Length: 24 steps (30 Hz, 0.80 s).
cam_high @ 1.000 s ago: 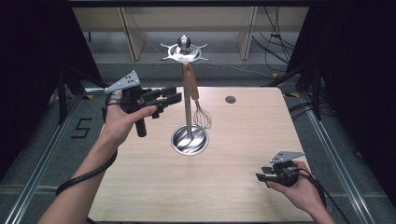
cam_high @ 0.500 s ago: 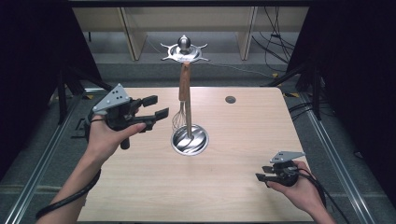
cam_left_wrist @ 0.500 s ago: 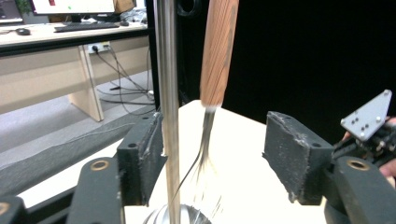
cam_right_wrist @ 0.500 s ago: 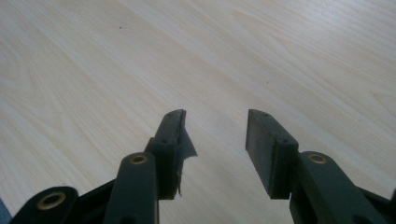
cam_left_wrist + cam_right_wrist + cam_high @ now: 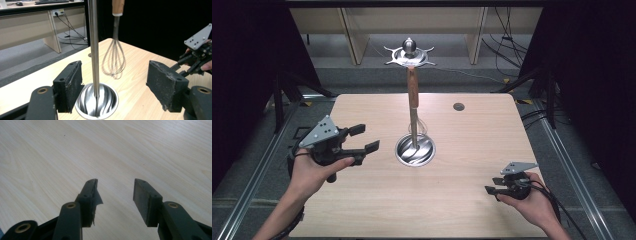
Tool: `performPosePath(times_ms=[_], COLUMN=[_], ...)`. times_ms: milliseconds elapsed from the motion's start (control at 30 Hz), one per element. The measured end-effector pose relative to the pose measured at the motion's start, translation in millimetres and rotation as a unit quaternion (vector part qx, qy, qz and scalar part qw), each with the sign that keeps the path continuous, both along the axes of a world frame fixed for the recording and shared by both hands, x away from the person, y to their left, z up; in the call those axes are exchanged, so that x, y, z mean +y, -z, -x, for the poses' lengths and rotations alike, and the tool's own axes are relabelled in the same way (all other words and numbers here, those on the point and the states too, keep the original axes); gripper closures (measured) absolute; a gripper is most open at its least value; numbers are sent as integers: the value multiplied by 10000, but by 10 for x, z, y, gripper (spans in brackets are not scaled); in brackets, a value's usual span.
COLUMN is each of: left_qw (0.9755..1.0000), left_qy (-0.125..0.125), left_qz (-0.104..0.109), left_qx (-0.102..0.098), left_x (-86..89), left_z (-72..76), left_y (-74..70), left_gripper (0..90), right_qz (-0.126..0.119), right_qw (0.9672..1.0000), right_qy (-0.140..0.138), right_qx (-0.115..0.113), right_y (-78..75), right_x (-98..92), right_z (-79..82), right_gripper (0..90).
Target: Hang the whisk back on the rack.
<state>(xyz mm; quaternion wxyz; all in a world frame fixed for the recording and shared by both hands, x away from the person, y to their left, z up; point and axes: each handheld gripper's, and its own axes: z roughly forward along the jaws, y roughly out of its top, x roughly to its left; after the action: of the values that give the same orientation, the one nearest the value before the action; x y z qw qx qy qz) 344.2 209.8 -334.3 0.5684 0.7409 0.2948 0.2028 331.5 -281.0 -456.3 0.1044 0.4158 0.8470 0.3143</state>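
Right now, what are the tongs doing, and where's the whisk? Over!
Left tongs open, empty, facing the stand. Right tongs open, empty, low over the table. Whisk hangs from the stand. Nothing between.

stand (image 5: 414, 150) mid-table (image 5: 472, 210) | whisk (image 5: 114, 58) hanging beside its pole | left gripper (image 5: 364, 138) left of base | right gripper (image 5: 493, 185) near right corner

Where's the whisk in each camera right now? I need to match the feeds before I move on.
High view: whisk hangs at centre from the stand's top, wooden handle up, beside the pole.
Left gripper view: whisk upper centre, just right of the pole, wires above the table.
Right gripper view: table only.
Shared landmark: the stand's round steel base.
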Motion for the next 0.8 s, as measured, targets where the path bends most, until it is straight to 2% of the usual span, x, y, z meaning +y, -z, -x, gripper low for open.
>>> performPosePath(times_ms=[100, 133, 267, 367, 500, 533, 567, 633, 700, 733, 800], left_qw=[10000, 9999, 9997, 9994, 9991, 9989, 9987, 9981, 9975, 9969, 9961], left_qy=[-72, -86, -157, -250, -254, -294, -331, -370, -396, -441, -485], left_qz=[-52, -80, -146, -168, -177, -201, -225, -288, -323, -367, -415], left_qx=[12, 14, 68, 171, 280, 306, 327, 399, 483, 537, 615], left_x=[40, 49, 89, 121, 166, 180, 188, 212, 228, 239, 258], left_z=[61, 74, 140, 187, 212, 220, 226, 235, 241, 246, 247], left_y=[67, 85, 196, 290, 423, 462, 486, 575, 655, 701, 802], left_gripper=[276, 276, 275, 275, 275, 275, 275, 275, 275, 275, 275], right_qz=[-70, -39, -67, -64, -87, -38, -83, -98, -66, -14, -24], right_qw=[9999, 10000, 9999, 10000, 9999, 9999, 9999, 9999, 9999, 9999, 9997], right_qy=[99, 41, 73, 64, 93, -8, 118, 71, 83, -28, -60], right_qx=[68, 8, 32, 18, 28, -96, 50, -34, 9, -138, -228], right_y=[-1, 2, 2, 3, 5, 11, 6, 15, 8, 15, 29], right_x=[13, 1, 7, 6, 12, 0, 15, 7, 8, -7, -8], right_z=[14, 2, 7, 6, 10, -6, 16, 4, 9, -11, -21], right_gripper=[542, 542, 538, 533, 527, 526, 525, 522, 519, 518, 516])
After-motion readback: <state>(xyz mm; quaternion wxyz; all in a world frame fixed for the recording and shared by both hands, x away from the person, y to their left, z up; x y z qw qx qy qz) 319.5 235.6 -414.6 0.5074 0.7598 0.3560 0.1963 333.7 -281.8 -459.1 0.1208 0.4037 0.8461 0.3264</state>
